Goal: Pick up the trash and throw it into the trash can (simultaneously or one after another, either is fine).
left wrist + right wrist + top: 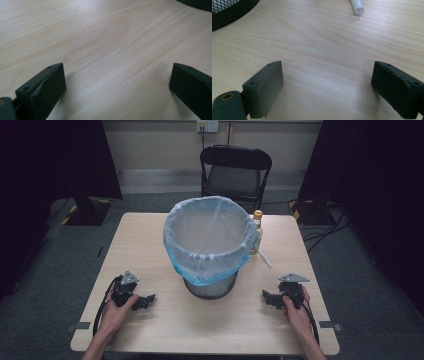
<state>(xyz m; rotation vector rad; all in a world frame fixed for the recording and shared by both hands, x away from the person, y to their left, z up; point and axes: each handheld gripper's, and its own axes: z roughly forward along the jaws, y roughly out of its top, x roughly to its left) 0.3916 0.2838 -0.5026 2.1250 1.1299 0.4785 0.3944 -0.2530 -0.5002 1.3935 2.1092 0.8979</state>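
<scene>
A black mesh waste bin (210, 287) lined with a pale blue plastic bag (207, 237) stands in the middle of the wooden table (150, 230). Behind its right side is a small bottle (257, 231) with a yellow cap, and a white stick (264, 258) lies on the table beside it. My left gripper (146, 301) rests near the front left, open, with bare wood between its jaws (117, 82). My right gripper (268, 299) rests near the front right, open and empty too (327, 82). The white stick's end (357, 6) and the bin's mesh base (229, 10) lie ahead of it.
A black folding chair (235, 172) stands behind the table's far edge. Dark curtains hang on both sides, and cables run over the grey floor at the right (325, 227). A black stand base (87, 210) sits on the floor at the far left.
</scene>
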